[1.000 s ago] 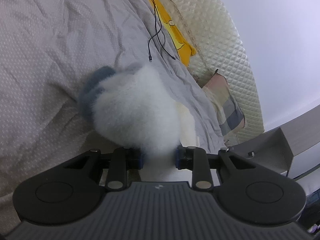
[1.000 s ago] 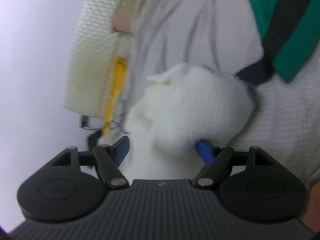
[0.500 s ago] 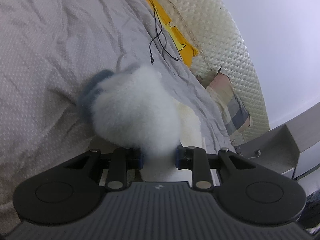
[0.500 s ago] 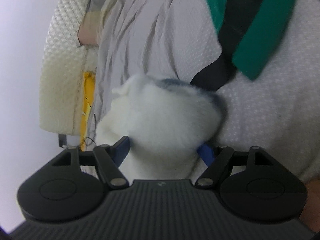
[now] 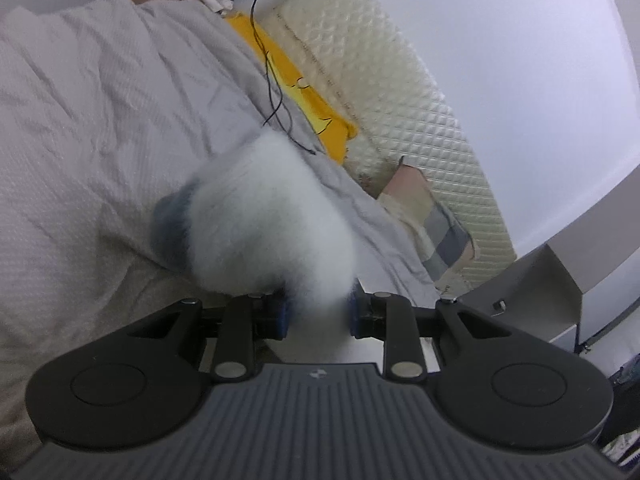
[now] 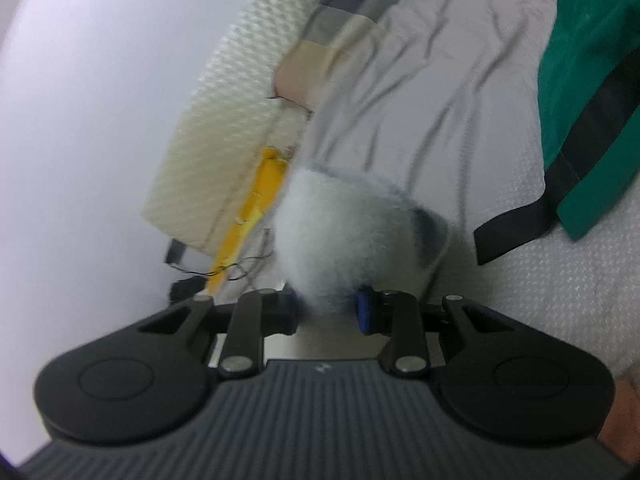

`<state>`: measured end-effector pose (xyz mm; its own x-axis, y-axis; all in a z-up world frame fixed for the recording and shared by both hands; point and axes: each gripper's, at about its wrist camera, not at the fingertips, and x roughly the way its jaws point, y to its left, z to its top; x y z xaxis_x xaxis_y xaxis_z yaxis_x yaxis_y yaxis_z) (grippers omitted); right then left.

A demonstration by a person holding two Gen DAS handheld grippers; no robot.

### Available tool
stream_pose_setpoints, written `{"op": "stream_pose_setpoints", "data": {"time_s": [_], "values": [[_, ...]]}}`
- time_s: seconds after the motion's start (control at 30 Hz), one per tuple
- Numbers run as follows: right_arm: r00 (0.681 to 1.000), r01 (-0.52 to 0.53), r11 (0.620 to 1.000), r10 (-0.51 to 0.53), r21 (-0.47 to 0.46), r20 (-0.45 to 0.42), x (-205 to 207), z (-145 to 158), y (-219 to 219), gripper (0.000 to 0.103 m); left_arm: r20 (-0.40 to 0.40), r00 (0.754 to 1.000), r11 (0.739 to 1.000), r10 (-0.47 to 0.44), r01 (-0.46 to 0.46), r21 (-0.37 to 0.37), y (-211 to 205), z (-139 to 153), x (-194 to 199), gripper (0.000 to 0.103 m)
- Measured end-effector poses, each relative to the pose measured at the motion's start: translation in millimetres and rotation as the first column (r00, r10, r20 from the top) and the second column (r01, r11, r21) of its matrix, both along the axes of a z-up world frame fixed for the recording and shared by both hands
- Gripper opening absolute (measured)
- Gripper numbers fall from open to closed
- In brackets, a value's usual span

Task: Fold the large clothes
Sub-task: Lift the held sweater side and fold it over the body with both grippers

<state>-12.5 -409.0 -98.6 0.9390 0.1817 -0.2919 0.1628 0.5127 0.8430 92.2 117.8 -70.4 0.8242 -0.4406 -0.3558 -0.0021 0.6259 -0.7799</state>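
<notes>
- The left gripper (image 5: 316,314) sits at the bottom middle of its view, and its blue pads are squeezed tight on a bunch of the fluffy white garment (image 5: 272,216).
- The right gripper (image 6: 328,312) sits at the bottom middle of its own view. Its jaws have just been closing, and now they pinch the same soft white fluff (image 6: 344,236) between them.
- Each gripper seems to hold its own part of the garment, likely so the person can lift it and spread it out for a fold.
- The fluff puffs out in front of both grippers and hides most of the cloth, so I cannot tell which edge or corner is held.
- A dark blue-grey patch (image 5: 172,228) shows on the left side of the fluff in the left view.
- Under the garment lies a bed with a wrinkly pale grey sheet (image 5: 100,120).
- A green cloth with a black stripe (image 6: 592,80) lies on the bed at the upper right of the right view, apart from the white garment.
- A thin black cable (image 5: 272,92) runs over the sheet at the top middle of the left view.
- Past it sits a yellow thing (image 5: 304,92), pushed up beside a cream quilted headboard (image 5: 400,92).
- A checked pillow (image 5: 436,216) leans by the headboard.
- A plain white wall (image 5: 520,40) is at the back.
</notes>
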Motion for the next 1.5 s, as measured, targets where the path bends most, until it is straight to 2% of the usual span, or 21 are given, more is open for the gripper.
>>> {"op": "stream_pose_setpoints", "data": {"time_s": [0.17, 0.3, 0.47, 0.57, 0.67, 0.77, 0.87, 1.0, 1.17, 1.3, 1.4, 1.5], "values": [[1.0, 0.004, 1.0, -0.003, -0.018, 0.028, -48.8, 18.2, 8.6, 0.03, -0.005, 1.0, 1.0, -0.021, 0.021, 0.005, 6.7, 19.8, -43.9, 0.031], [1.0, 0.014, 0.999, -0.014, -0.041, 0.023, -78.1, 17.4, 15.9, 0.03, -0.043, 0.999, 0.999, -0.034, 0.035, 0.01, 12.8, 15.3, -70.5, 0.031], [0.999, 0.0, 0.999, -0.001, -0.033, -0.035, -71.0, 9.0, 14.0, 0.031, -0.112, 0.993, 0.999, -0.047, 0.048, 0.002, 15.5, 2.6, -67.2, 0.033], [1.0, -0.005, 0.999, 0.003, -0.049, -0.031, -58.3, 22.5, 15.6, 0.033, -0.09, 0.994, 0.998, -0.058, 0.057, -0.014, 18.7, 8.8, -56.3, 0.033], [1.0, -0.018, 0.999, 0.017, -0.03, -0.013, -35.9, 37.4, 13.1, 0.035, -0.091, 0.994, 0.998, -0.056, 0.055, -0.01, 17.9, 20.0, -33.7, 0.034], [0.999, -0.019, 1.0, 0.018, -0.014, -0.044, -1.2, 46.8, 10.4, 0.036, -0.113, 0.992, 0.998, -0.061, 0.062, 0.007, 12.3, 30.3, 0.6, 0.035], [0.997, -0.018, 1.0, 0.017, -0.015, -0.078, 32.7, 49.8, 7.8, 0.037, -0.123, 0.99, 0.995, -0.075, 0.082, 0.052, 6.4, 34.9, 36.6, 0.038], [0.99, -0.01, 1.0, 0.008, -0.012, -0.138, 77.1, 41.4, 5.6, 0.037, -0.151, 0.985, 0.983, -0.087, 0.11, 0.148, -8.5, 32.6, 86.2, 0.038], [0.981, -0.015, 0.999, 0.005, -0.049, -0.196, 127.1, 22.3, 4.1, 0.037, -0.166, 0.982, 0.98, -0.087, 0.115, 0.165, -18.6, 10.0, 131.5, 0.038], [0.973, -0.032, 0.998, 0.017, -0.061, -0.231, 156.5, 1.2, -0.2, 0.038, -0.197, 0.976, 0.986, -0.095, 0.119, 0.114, -16.8, -15.2, 168.6, 0.038], [0.971, -0.033, 0.999, 0.023, -0.038, -0.24, 173.2, -17.4, -6.2, 0.039, -0.183, 0.978, 0.987, -0.102, 0.123, 0.107, -17.1, -31.4, 190.0, 0.038], [0.972, -0.025, 0.999, 0.031, 0.025, -0.235, 184.6, -39.3, -15.5, 0.041, -0.171, 0.981, 0.988, -0.088, 0.108, 0.11, -16.6, -48.8, 205.8, 0.038]]}}
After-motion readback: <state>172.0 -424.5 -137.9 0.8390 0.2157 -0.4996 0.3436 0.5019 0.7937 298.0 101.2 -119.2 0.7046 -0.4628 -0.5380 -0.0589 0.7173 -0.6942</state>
